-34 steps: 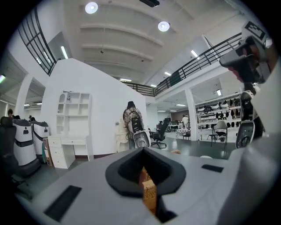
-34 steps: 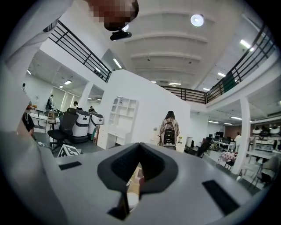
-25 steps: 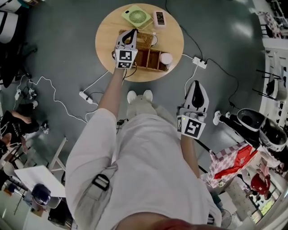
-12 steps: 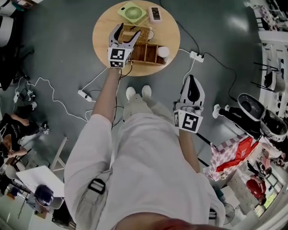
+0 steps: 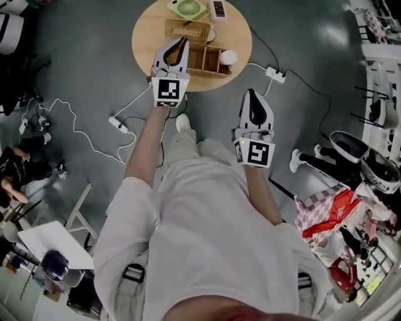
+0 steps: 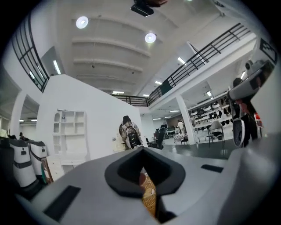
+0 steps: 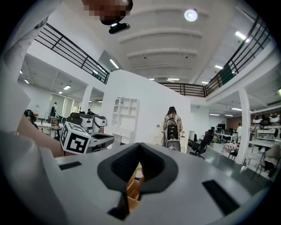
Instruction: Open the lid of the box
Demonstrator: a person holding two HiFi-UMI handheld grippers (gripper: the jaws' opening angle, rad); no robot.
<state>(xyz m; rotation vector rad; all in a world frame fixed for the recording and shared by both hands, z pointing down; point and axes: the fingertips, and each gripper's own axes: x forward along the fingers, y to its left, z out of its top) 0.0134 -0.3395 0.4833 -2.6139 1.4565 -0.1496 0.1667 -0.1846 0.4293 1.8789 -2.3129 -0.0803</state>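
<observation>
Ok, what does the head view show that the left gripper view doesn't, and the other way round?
Only the head view: the round wooden table, the green round fan on it, and white cables across the grey floor. Only the left gripper view: the hall, with a black balcony railing, a white shelf unit and a person wearing a backpack. Both: the left gripper, its jaws closing shut with nothing between them, and the woven wicker lid, just a sliver beyond the jaws in the gripper view.

Fan (image 5: 190,8), cup (image 5: 229,57) and box (image 5: 207,61) crowd the round table (image 5: 144,37) at upper centre; its left side lies bare.
</observation>
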